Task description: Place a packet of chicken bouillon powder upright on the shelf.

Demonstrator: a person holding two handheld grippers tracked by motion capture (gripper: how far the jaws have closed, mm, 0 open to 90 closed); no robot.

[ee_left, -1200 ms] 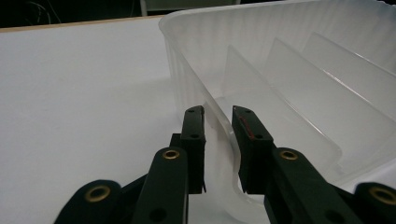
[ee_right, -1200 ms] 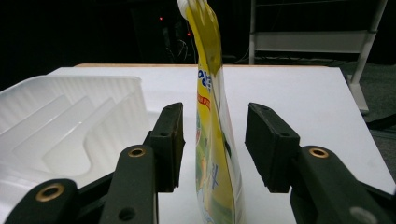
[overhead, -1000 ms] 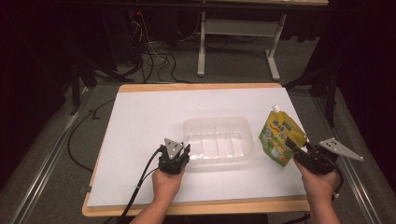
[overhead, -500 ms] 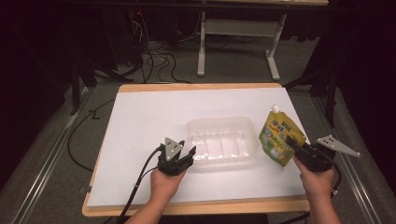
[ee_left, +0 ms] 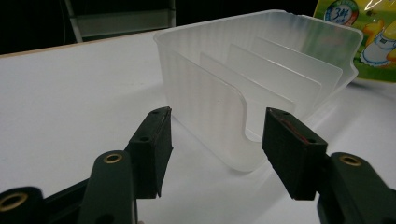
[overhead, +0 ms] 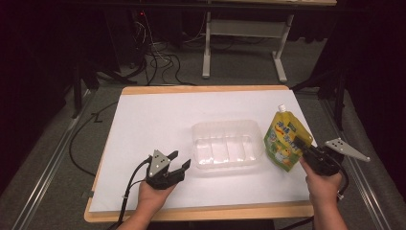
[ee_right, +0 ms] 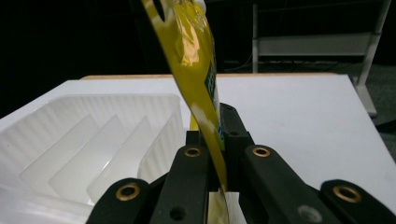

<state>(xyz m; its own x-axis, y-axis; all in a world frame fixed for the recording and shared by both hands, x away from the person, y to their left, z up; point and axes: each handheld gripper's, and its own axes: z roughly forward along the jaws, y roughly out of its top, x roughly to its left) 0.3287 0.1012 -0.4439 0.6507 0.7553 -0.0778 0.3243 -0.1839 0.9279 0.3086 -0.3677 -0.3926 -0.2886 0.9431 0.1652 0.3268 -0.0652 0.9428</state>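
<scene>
A clear plastic tray with inner dividers sits mid-table on the white sheet. My left gripper is open just left of its near-left corner; in the left gripper view the tray's corner stands between and just beyond the black fingers. A yellow-green spouted pouch is held upright off the tray's right end. My right gripper is shut on the pouch's edge; the right gripper view shows the pouch pinched edge-on, with the tray to its left.
The white sheet covers a wooden table. Beyond the far edge are cables on the floor and a white desk frame. A dark stand is off the table's right side.
My left gripper has edged right toward the tray's near-left corner. The right gripper still holds the pouch in about the same place.
</scene>
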